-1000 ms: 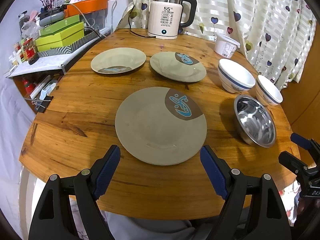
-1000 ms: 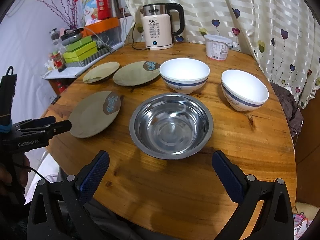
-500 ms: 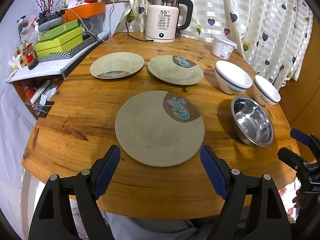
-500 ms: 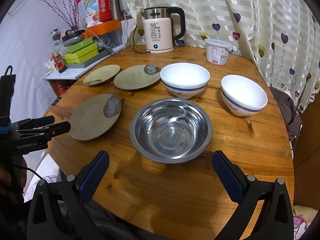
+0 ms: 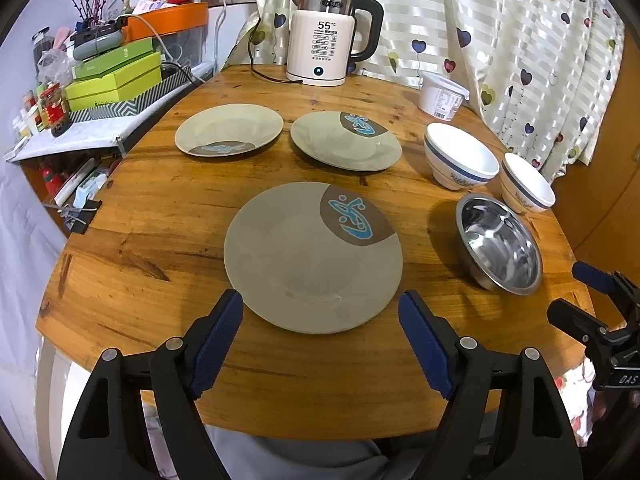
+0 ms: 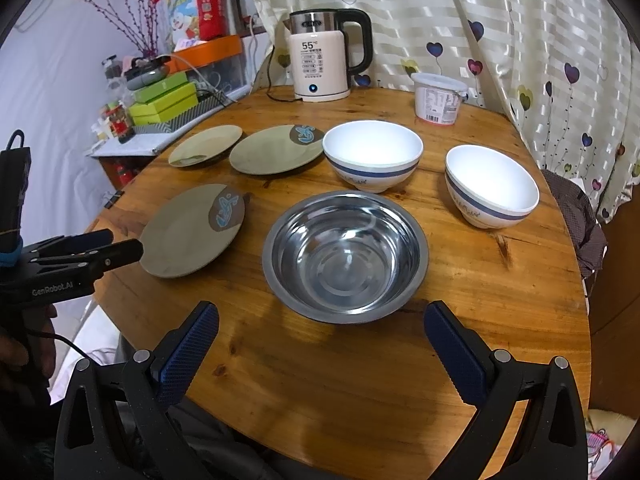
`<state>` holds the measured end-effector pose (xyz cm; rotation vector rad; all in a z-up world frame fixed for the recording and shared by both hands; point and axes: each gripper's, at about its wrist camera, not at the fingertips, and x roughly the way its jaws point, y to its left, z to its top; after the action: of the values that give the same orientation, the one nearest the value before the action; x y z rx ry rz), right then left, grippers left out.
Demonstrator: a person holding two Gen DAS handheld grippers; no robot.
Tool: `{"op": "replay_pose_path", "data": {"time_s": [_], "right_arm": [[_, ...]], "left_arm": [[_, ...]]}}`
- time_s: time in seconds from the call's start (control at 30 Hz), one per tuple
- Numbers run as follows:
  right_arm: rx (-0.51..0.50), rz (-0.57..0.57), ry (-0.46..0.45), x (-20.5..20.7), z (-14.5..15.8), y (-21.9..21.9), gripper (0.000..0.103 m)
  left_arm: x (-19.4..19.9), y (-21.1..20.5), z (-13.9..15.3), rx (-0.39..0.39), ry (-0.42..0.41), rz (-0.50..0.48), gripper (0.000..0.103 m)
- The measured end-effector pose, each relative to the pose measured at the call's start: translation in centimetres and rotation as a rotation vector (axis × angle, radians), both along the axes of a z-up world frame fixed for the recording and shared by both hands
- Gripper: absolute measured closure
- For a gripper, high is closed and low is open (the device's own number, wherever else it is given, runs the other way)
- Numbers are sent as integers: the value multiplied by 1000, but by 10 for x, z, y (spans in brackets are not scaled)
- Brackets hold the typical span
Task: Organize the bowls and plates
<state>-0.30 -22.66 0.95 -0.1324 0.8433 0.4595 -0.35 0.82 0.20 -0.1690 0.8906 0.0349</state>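
Three grey-green plates with a brown and blue patch lie on the round wooden table: a near plate (image 5: 312,256) (image 6: 192,230), a far left plate (image 5: 229,129) (image 6: 205,145) and a far middle plate (image 5: 346,140) (image 6: 276,154). A steel bowl (image 5: 500,248) (image 6: 345,254) sits right of the near plate. Two white bowls with blue bands stand behind it, one on the left (image 5: 460,155) (image 6: 372,154) and one on the right (image 5: 528,182) (image 6: 492,186). My left gripper (image 5: 320,320) is open and empty just before the near plate. My right gripper (image 6: 320,332) is open and empty before the steel bowl.
A white electric kettle (image 5: 326,52) (image 6: 320,66) with a cord stands at the table's back edge. A white tub (image 5: 442,96) (image 6: 438,98) is to its right. Green boxes (image 5: 114,80) and clutter fill a side shelf on the left. Heart-print curtains (image 6: 520,40) hang behind.
Both grippers have drawn back and risen slightly, so the dishes sit a little farther from the fingertips. Nothing on the table has moved.
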Motion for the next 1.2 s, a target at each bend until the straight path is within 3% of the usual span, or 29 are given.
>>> {"op": "replay_pose_path", "data": {"time_s": [1.2], "right_arm": [[6,-4,11,1,-3,-5,0]], "left_arm": [[2,-3,1,-5,3,-10,23]]}}
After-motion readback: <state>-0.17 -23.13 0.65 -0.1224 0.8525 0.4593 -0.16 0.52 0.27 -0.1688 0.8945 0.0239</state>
